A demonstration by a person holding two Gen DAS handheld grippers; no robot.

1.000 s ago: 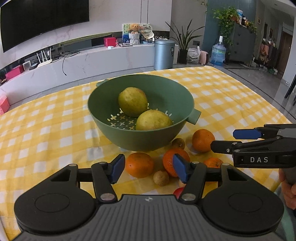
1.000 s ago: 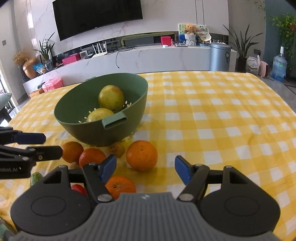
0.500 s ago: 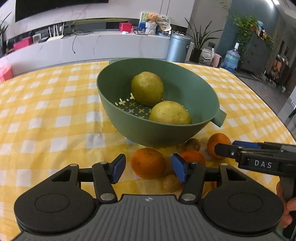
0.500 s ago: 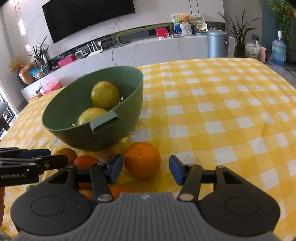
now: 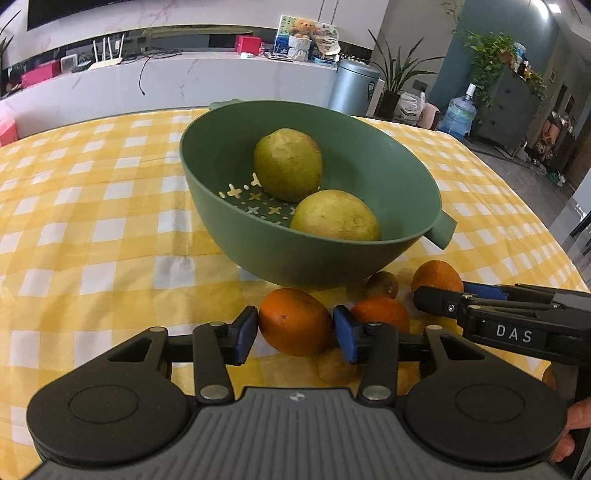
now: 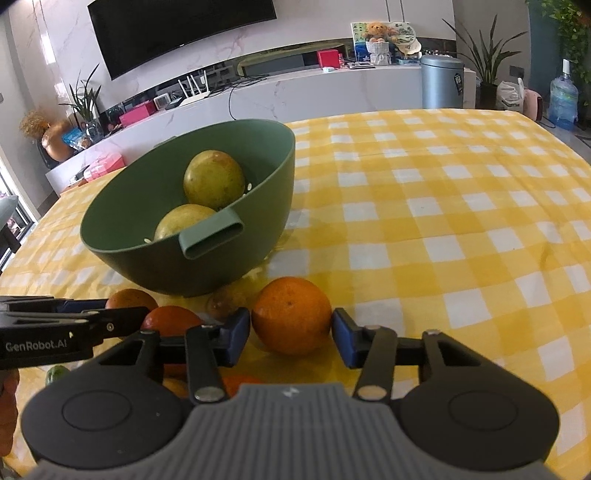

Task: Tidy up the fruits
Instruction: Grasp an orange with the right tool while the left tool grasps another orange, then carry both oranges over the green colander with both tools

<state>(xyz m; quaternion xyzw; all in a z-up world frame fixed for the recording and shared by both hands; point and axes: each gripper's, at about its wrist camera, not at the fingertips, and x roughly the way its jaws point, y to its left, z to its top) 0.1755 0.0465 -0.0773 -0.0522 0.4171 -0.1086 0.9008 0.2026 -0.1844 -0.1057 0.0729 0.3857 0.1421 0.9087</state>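
Left wrist: left claw (image 5: 294, 335) closing around orange (image 5: 293, 321) | right claw (image 6: 291, 338) closing around second orange (image 6: 291, 314)

We are looking over a table covered with a yellow and white checked tablecloth (image 6: 443, 221). Behind it, a long white marble counter (image 6: 314, 92) is running along the wall, and a big dark television (image 6: 177, 33) is hanging above it. On the counter a teddy bear (image 6: 376, 31), a red box (image 6: 327, 58) and a white router (image 6: 194, 88) are standing. A grey bin (image 6: 441, 81), a potted plant (image 5: 397, 79) and a water bottle (image 5: 458, 114) are standing on the floor nearby.
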